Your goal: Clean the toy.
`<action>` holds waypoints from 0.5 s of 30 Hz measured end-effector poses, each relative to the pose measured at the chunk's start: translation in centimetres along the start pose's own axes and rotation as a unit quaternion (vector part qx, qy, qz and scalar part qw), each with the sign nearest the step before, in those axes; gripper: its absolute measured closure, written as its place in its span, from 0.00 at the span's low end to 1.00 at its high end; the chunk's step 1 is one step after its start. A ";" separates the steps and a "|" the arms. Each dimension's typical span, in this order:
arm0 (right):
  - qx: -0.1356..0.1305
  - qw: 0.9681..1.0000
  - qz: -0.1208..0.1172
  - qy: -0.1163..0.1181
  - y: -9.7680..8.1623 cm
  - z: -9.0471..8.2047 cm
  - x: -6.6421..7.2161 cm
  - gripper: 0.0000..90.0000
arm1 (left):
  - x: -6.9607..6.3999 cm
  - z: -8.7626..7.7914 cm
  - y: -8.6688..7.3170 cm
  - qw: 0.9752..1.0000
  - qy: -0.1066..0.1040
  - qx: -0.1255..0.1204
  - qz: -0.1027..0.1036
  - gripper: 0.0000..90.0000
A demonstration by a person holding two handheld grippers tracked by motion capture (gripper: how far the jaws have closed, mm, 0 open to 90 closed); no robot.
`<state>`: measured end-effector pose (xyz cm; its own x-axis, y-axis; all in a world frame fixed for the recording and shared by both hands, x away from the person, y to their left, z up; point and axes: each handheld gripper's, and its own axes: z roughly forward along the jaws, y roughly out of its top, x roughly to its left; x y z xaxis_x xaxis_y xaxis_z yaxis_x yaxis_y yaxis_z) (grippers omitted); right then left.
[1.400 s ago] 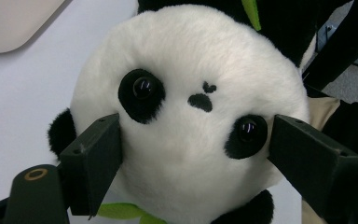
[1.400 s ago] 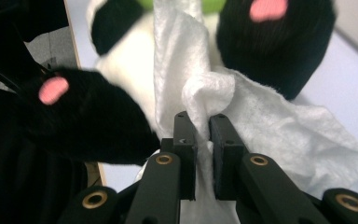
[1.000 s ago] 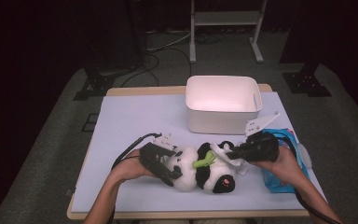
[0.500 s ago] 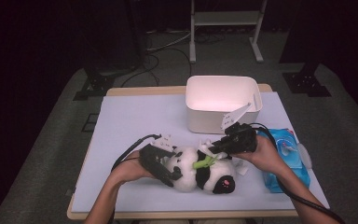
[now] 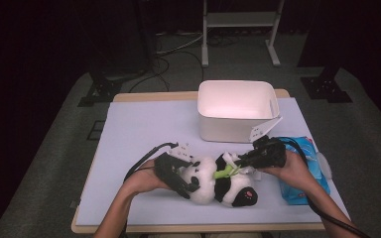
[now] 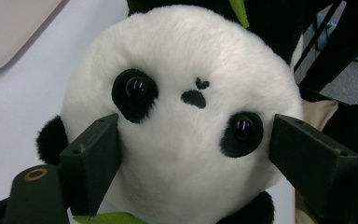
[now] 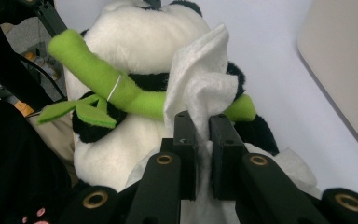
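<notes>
- The panda plush [image 5: 218, 181] lies on its back on the pale table [image 5: 144, 129], in front of the white bin [image 5: 238, 116] and apart from it.
- Left gripper [image 5: 181, 181]: the high view places it at the head end of the panda plush, on the side away from the blue wipes pack [image 5: 305, 173]. Jaw contact cannot be read from there.
- The left gripper view settles it: the two black jaws stand wide, one pressed against each cheek of the plush's head [image 6: 186, 116], with the fur bulging between them. The head is clamped.
- Right gripper [image 5: 245, 161]: the high view places it over the belly of the panda plush, between the plush and the white bin. What it holds shows there as a small white scrap.
- The right gripper view gives the detail: the jaws are nearly closed, pinching a folded white wipe [image 7: 200, 88] whose free end stands up above the fingertips.
- The same view shows the wipe touching the green bamboo stalk [image 7: 121, 91] that crosses the plush's chest; a thin white band circles the stalk.
- The high view alone shows the blue wipes pack, lying beside the panda plush under the right hand [image 5: 290, 168].
</notes>
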<state>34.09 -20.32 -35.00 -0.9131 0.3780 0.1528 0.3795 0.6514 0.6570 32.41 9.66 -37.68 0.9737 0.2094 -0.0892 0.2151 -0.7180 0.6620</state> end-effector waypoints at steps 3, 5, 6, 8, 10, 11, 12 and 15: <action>-0.007 1.000 0.005 0.000 -0.7 -0.4 0.1 0.91 | -0.1 0.1 0.2 1.000 0.002 0.003 0.003 0.19; -0.010 1.000 0.007 0.003 -1.2 -0.6 0.3 0.91 | 0.0 0.2 0.2 1.000 0.002 0.005 0.000 0.19; -0.011 1.000 0.006 0.004 -1.4 -0.6 0.4 0.91 | 0.0 0.2 0.1 1.000 0.002 0.007 -0.001 0.19; -0.014 1.000 0.005 0.006 -1.9 -0.7 0.7 0.91 | 0.0 0.1 0.1 1.000 0.002 0.007 -0.003 0.19; -0.016 1.000 0.007 0.006 -2.5 -0.9 0.9 0.91 | -0.1 0.1 0.1 1.000 0.003 0.010 -0.002 0.19; -0.017 1.000 0.008 0.007 -2.7 -0.9 1.0 0.91 | -0.1 0.1 0.1 1.000 0.004 0.012 -0.001 0.19; -0.019 1.000 0.011 0.008 -3.0 -1.0 1.1 0.91 | -0.1 0.1 0.1 1.000 0.004 0.013 -0.002 0.19; -0.021 0.999 0.020 0.017 -3.9 -1.3 1.3 0.91 | 0.0 0.1 0.0 1.000 0.004 0.012 -0.004 0.20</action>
<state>31.24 -23.20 -36.42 -0.9022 0.3796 0.2047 0.4099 0.6070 0.6808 32.41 9.56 -37.78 0.9715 0.2203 -0.0880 0.2243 -0.7317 0.6436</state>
